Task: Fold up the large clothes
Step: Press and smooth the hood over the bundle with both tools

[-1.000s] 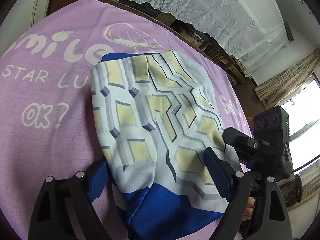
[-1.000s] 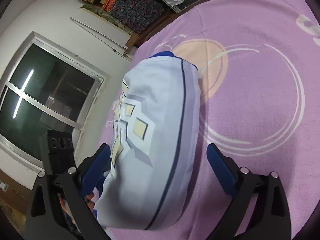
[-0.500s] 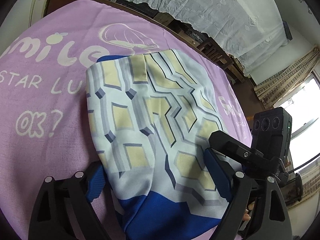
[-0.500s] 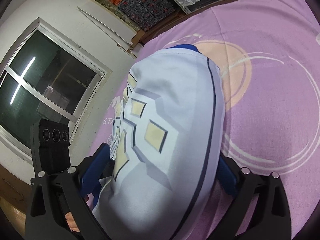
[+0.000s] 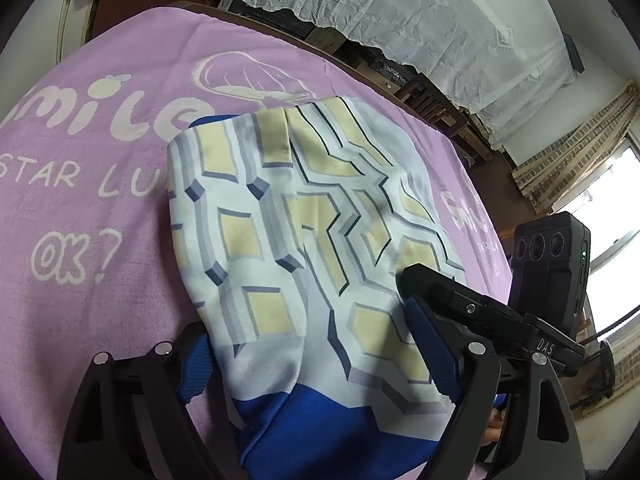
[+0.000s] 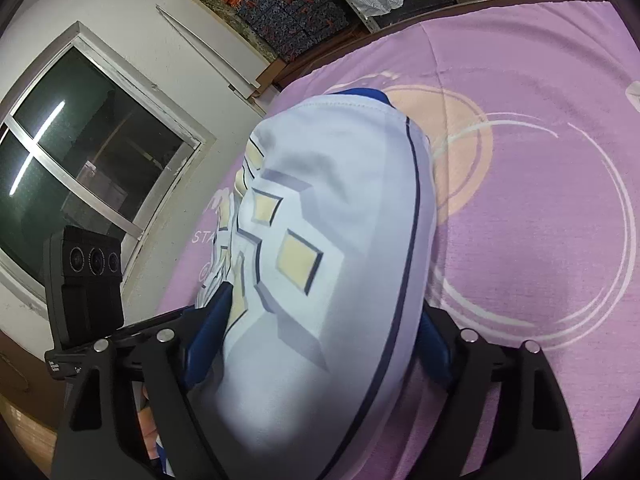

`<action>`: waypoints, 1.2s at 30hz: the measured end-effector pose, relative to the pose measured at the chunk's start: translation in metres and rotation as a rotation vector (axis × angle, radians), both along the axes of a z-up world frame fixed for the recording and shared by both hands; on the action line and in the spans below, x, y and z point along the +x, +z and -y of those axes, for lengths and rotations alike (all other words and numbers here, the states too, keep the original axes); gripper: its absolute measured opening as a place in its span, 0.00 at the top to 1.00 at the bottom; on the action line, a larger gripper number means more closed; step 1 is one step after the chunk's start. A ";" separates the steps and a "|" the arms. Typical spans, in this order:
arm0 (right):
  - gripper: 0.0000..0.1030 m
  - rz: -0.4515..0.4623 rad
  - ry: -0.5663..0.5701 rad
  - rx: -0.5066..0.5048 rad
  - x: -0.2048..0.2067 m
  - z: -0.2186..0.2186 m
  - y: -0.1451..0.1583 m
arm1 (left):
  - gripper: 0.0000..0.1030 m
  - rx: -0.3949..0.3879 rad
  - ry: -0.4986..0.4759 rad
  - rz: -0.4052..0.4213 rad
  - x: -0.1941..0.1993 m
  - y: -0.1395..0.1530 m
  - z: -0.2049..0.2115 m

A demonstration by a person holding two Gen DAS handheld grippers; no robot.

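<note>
A folded garment [image 5: 304, 240], pale blue-white with yellow and grey geometric shapes and a blue band near me, lies on the purple printed cloth [image 5: 100, 208]. My left gripper [image 5: 308, 356] has its blue pads wide apart on either side of the garment's near end, which lies between them. My right gripper [image 6: 320, 344] shows beside it in the left wrist view [image 5: 460, 304]. The garment [image 6: 340, 240] bulges up between its pads, which stand apart at the fabric's sides; a real grip is not visible.
The purple cloth [image 6: 540, 200] covers the table, with white lettering at left and a ring print at right. Lace curtain [image 5: 400, 20] and dark furniture stand beyond the far edge. A window [image 6: 80, 168] and white wall are at the right gripper's left.
Both grippers have moved forward over the garment's near end; the fabric now fills more of both views and rises higher between the right gripper's pads.
</note>
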State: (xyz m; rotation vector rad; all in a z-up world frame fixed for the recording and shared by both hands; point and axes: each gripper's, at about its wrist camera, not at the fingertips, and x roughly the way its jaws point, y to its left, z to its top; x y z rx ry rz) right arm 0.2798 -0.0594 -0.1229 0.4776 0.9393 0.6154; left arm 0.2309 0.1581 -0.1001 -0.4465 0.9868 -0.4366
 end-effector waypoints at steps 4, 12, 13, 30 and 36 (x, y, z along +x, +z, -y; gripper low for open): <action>0.23 -0.002 -0.003 0.019 0.005 0.002 -0.002 | 0.16 -0.009 0.004 -0.001 0.002 -0.001 0.000; 0.35 0.010 -0.017 0.017 -0.001 0.003 0.000 | 0.31 -0.005 -0.025 0.035 -0.007 0.006 0.004; 0.38 0.012 -0.016 0.025 -0.002 0.004 0.002 | 0.35 -0.008 -0.025 0.048 -0.009 0.009 0.003; 0.46 0.051 0.052 0.179 -0.068 0.004 0.044 | 0.43 0.049 0.032 0.248 -0.112 0.072 -0.003; 0.50 0.030 0.121 0.313 -0.105 -0.013 0.061 | 0.43 0.077 0.115 0.321 -0.169 0.115 -0.030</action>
